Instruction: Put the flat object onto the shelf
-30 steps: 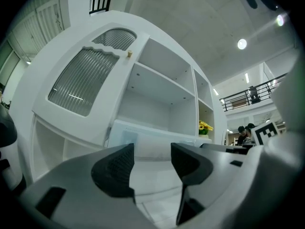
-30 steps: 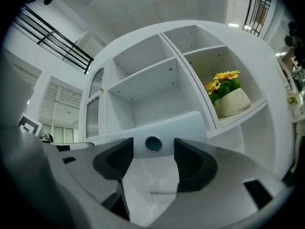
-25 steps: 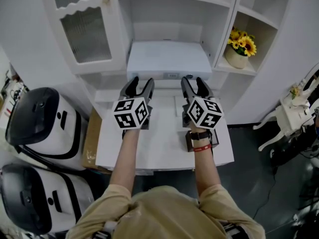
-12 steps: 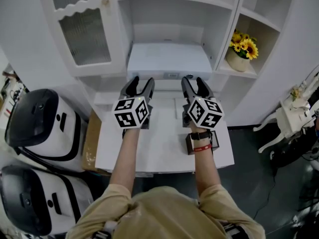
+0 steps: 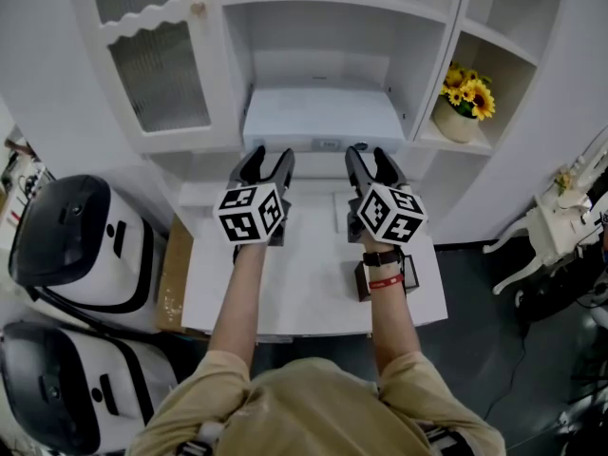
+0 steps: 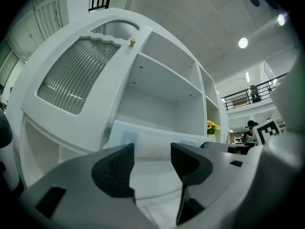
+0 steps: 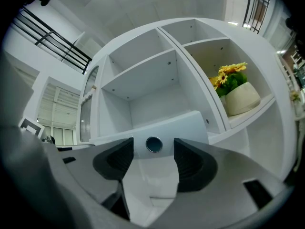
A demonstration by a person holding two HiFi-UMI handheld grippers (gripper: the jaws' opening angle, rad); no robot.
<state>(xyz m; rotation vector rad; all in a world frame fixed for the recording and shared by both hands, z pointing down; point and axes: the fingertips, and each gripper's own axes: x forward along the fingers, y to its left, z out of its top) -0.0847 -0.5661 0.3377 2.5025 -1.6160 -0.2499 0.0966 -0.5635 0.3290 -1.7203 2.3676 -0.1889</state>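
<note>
Left hand-held gripper (image 5: pixel 270 156) and right hand-held gripper (image 5: pixel 368 153) hang released before flat object (image 5: pixel 323 117)

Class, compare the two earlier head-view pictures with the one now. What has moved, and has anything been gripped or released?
Nothing has visibly changed. The left claw and the right claw are side by side above the white table. Both are open and empty, and they point at the flat white object lying in the middle compartment of the cabinet. Only the head camera's framing drifts slightly.
</note>
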